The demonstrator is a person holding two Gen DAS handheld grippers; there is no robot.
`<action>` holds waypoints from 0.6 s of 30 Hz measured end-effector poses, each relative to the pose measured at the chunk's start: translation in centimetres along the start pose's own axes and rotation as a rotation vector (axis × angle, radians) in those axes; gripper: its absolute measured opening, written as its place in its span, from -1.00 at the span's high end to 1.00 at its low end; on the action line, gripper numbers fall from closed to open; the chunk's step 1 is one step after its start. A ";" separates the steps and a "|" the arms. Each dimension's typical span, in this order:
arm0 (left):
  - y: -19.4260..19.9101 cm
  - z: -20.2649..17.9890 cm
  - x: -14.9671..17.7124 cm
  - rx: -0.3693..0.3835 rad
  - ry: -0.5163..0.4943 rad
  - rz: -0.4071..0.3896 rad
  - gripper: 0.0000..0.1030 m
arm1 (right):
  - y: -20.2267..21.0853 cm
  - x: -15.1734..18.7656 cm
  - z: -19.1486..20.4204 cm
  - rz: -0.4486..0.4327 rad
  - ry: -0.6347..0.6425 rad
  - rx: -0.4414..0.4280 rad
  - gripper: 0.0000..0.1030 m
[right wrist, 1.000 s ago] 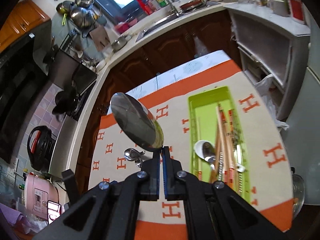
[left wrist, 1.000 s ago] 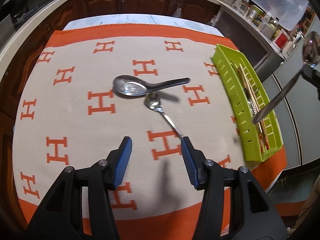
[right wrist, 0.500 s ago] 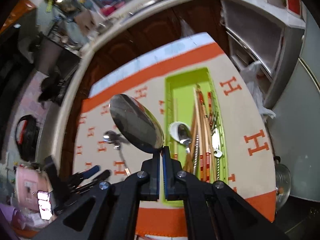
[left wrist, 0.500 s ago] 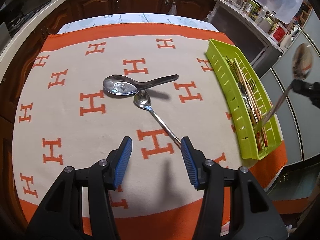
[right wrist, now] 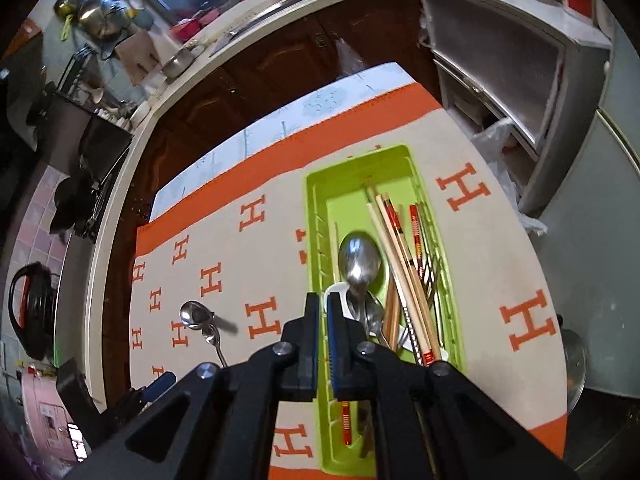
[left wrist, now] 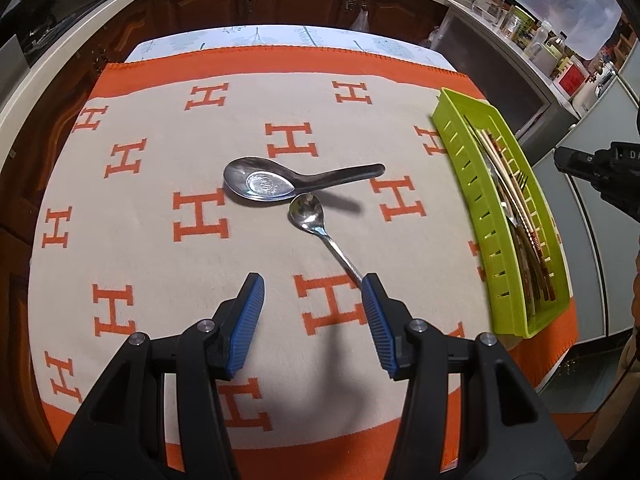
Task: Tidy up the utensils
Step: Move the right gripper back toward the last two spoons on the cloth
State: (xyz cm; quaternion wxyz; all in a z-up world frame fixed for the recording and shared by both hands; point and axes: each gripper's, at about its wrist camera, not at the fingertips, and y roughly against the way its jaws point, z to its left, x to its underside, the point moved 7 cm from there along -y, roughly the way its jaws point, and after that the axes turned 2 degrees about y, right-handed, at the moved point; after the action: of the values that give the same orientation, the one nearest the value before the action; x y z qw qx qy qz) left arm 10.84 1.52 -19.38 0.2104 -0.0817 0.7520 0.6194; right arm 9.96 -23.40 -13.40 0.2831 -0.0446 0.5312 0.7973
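My left claw (left wrist: 312, 316) hangs spread wide over the bench cloth (left wrist: 160, 264), a slim spoon (left wrist: 316, 220) and a dark soup spoon (left wrist: 276, 184) lying beyond it. My right claw (right wrist: 323, 344) stands slightly parted, empty, above the green tray (right wrist: 316, 208), which holds a steel spoon (right wrist: 360, 260), chopsticks (right wrist: 396, 240) and a white spoon (right wrist: 340, 292).

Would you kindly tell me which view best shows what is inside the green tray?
The right wrist view: it looks down into the green tray, showing spoons and chopsticks. The left wrist view shows mostly its slotted side wall.
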 end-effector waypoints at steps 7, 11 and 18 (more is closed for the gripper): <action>-0.3 0.3 -0.1 0.000 0.005 0.006 0.08 | -1.7 1.3 1.6 0.049 0.049 -0.025 0.92; -0.4 0.8 0.0 -0.004 0.021 0.011 0.08 | -2.9 2.8 3.5 0.090 0.111 -0.052 0.92; -0.3 1.8 -0.1 -0.006 0.048 0.008 0.08 | -5.1 5.3 6.9 0.171 0.200 -0.104 0.90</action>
State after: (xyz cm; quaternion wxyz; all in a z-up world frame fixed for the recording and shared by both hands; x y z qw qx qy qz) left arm 11.40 3.17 -19.92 0.1895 -0.0944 0.7553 0.6203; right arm 9.66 -13.80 -16.59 0.1574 -0.0930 0.5165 0.8365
